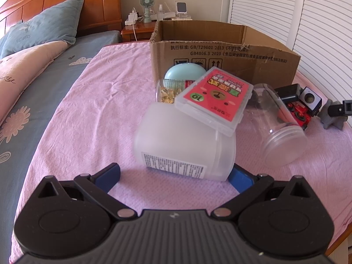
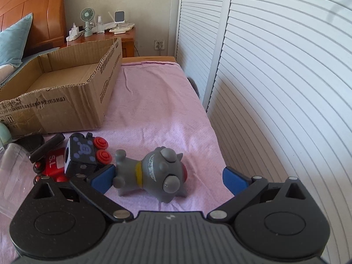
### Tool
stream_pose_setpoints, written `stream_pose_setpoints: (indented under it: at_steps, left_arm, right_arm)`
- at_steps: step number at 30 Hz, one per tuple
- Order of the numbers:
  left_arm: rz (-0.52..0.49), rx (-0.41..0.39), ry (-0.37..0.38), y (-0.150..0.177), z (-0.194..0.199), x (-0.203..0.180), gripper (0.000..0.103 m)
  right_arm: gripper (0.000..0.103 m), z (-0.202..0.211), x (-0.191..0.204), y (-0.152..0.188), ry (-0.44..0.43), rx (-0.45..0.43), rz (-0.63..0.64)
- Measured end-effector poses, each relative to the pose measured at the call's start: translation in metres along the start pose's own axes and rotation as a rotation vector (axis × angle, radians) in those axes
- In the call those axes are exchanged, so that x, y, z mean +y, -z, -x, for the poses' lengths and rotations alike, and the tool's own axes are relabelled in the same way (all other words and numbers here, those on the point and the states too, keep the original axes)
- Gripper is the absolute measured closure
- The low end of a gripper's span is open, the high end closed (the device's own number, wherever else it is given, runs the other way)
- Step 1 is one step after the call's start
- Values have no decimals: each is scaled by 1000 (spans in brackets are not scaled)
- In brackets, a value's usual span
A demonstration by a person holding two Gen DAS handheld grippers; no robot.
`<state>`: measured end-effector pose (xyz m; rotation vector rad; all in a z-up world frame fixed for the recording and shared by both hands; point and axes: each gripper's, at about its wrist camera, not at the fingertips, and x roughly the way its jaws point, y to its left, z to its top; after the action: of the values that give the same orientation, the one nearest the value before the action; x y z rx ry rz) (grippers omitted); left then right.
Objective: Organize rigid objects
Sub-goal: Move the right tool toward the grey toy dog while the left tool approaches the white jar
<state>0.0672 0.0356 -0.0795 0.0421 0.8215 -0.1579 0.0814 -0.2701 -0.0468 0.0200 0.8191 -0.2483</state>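
Barely begun: the box (image 2: 66, 81) looks empty, while the tub (image 1: 184, 145), card case (image 1: 215, 100), jar (image 1: 279, 127) and figurine (image 2: 154, 173) lie before the box. Both tools, left (image 1: 176, 173) and right (image 2: 169, 178), gape apart, holding nothing.

The frosted container (image 1: 184, 145) covered part of the left gripper's right finger pad (image 1: 238, 181). A pink-labelled case (image 1: 214, 100) hid much of the small jar of yellow bits (image 1: 167, 92) and the pale green dome (image 1: 184, 72). The clear jar (image 2: 13, 176) ran off the right wrist view's left edge.
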Motion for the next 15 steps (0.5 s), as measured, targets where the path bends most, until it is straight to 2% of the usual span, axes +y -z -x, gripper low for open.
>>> stream_pose_setpoints:
  at_steps: [6, 12, 15]
  left_arm:
    - [2, 2, -2, 0, 0, 0, 0]
    - [4, 2, -4, -1, -1, 0, 0]
    - [3, -2, -3, -1, -1, 0, 0]
  right_arm:
    - [0, -1, 2, 11, -34, 24, 97]
    - [0, -13, 8, 16, -97, 46, 119]
    - [0, -16, 8, 18, -122, 30, 124]
